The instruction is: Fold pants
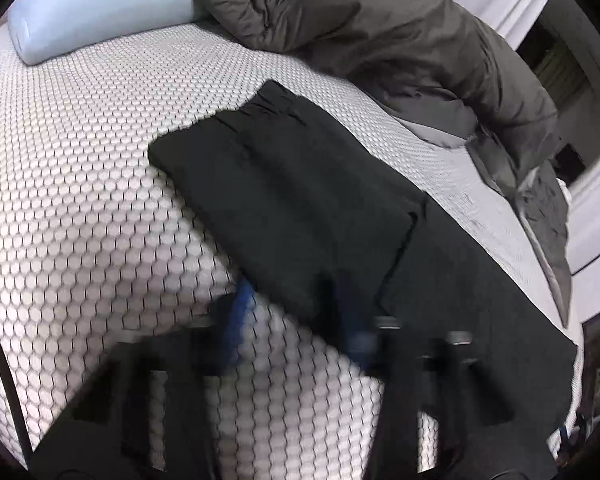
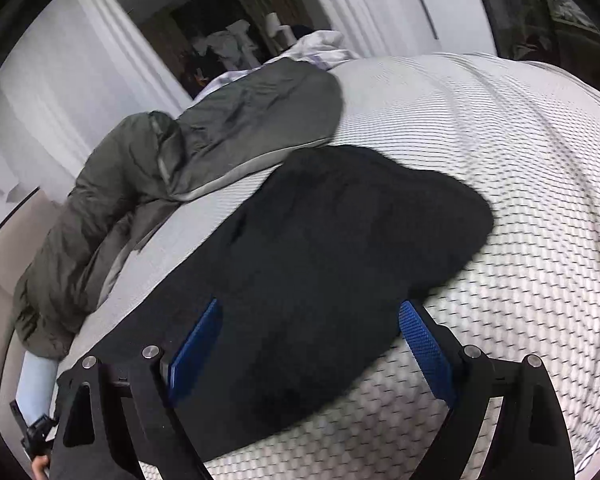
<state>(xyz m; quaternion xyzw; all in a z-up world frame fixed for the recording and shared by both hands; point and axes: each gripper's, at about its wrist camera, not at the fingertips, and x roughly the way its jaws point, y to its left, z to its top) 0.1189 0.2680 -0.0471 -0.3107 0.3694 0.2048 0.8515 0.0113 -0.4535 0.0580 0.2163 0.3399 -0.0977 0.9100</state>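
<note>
while the black pants (image 1: 284, 208) lie part-folded on the bed (image 1: 80, 160), flat for the next fold | right tool (image 2: 312, 344) spread wide, released, straddling the near edge | left tool (image 1: 300, 320) blurred, grip state unclear

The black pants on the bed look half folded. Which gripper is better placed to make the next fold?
Probably the right gripper: it is open, its blue pads sit either side of the pants, and the view is sharp. The left gripper is blurred at the edge of the pants, beside the folded layer.
</note>
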